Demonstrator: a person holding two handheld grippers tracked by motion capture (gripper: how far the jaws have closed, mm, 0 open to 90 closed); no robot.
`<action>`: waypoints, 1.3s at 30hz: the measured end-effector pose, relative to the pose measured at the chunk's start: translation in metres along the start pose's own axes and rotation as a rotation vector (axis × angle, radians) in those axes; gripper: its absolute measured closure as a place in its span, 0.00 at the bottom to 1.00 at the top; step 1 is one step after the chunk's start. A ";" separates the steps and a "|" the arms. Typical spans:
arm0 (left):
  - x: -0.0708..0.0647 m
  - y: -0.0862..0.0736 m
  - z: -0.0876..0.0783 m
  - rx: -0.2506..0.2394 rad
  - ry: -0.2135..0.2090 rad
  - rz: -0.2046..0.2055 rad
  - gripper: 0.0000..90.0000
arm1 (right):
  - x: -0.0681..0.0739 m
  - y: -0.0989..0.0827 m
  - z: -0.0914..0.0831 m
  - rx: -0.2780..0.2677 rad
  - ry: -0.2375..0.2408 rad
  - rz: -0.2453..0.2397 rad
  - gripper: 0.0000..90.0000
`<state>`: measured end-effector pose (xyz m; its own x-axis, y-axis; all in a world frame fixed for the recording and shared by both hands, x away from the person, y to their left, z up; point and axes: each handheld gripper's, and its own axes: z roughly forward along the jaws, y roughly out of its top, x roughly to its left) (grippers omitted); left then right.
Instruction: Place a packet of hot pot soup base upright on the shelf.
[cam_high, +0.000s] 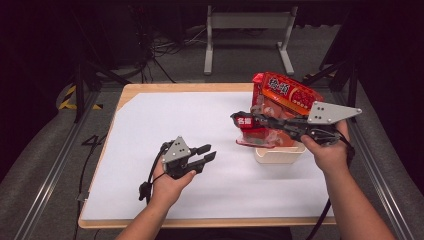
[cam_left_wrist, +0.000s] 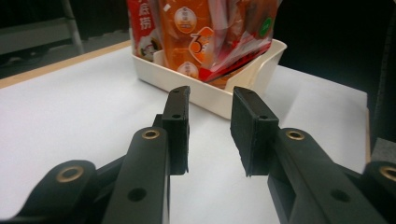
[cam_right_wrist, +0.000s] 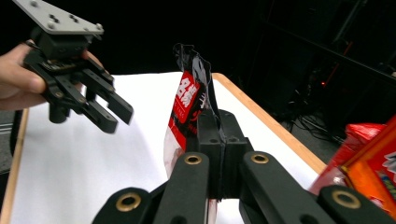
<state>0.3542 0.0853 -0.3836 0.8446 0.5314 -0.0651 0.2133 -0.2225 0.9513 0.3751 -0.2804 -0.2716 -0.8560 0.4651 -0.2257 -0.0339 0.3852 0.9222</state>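
So the right claw is clamped shut on a red snack packet, holding it just above the cream bin with other packets, left claw hanging open and empty off to its side, so I'd guess mid-transfer.

A red-and-black snack packet, printed with white characters, is held upright and clear of the table, its edge pinched between closed jaws. It is seen just left of a cream plastic bin at the right side of the white-covered table. Orange-and-red snack bags are stood upright in the bin, leaning back and rising well above its rim.
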 end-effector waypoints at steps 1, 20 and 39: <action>0.002 -0.001 -0.005 -0.001 0.011 -0.006 0.76 | -0.003 -0.001 -0.002 -0.001 -0.005 0.001 1.00; 0.020 -0.006 -0.029 -0.005 0.094 -0.045 0.65 | -0.021 -0.015 -0.022 0.019 -0.046 0.014 1.00; 0.027 -0.008 -0.032 0.008 0.128 -0.060 0.59 | -0.031 -0.034 -0.027 0.042 -0.029 0.068 1.00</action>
<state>0.3600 0.1273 -0.3832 0.7609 0.6437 -0.0820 0.2655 -0.1935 0.9445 0.3888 -0.3297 -0.2871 -0.8405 0.5136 -0.1727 0.0460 0.3852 0.9217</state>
